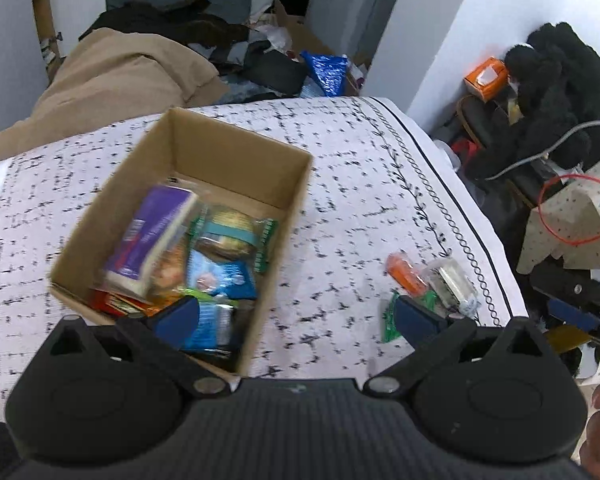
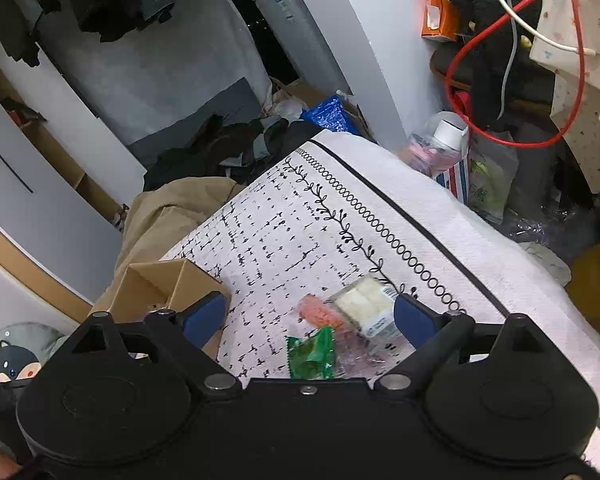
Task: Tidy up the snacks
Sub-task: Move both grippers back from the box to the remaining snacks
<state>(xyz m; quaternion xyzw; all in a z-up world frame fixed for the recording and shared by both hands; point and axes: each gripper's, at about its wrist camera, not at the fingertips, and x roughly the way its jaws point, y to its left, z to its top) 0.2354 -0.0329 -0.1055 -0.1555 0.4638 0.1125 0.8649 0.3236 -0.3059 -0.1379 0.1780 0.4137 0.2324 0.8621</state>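
A cardboard box (image 1: 236, 152) stands on the patterned white cloth (image 1: 348, 200), holding several snack packs, among them a purple pack (image 1: 148, 236) and a blue bag (image 1: 220, 276). My left gripper (image 1: 296, 316) hangs open over the box's near right corner, nothing between its fingers. To the box's right lie an orange pack (image 1: 406, 276), a green wrapper (image 1: 392, 320) and a clear pack of pale biscuits (image 1: 454, 284). In the right wrist view my right gripper (image 2: 310, 316) is open just above these: the biscuit pack (image 2: 370, 306), orange pack (image 2: 320, 310) and green wrapper (image 2: 312, 354). The box corner (image 2: 168, 280) sits at its left.
A tan blanket (image 1: 112, 80) and dark clothes lie beyond the cloth's far edge. At the right stand a chair with black fleece (image 1: 556, 92), an orange box (image 1: 486, 78), red and white cables (image 2: 512, 60) and a bag with a bottle (image 2: 440, 148).
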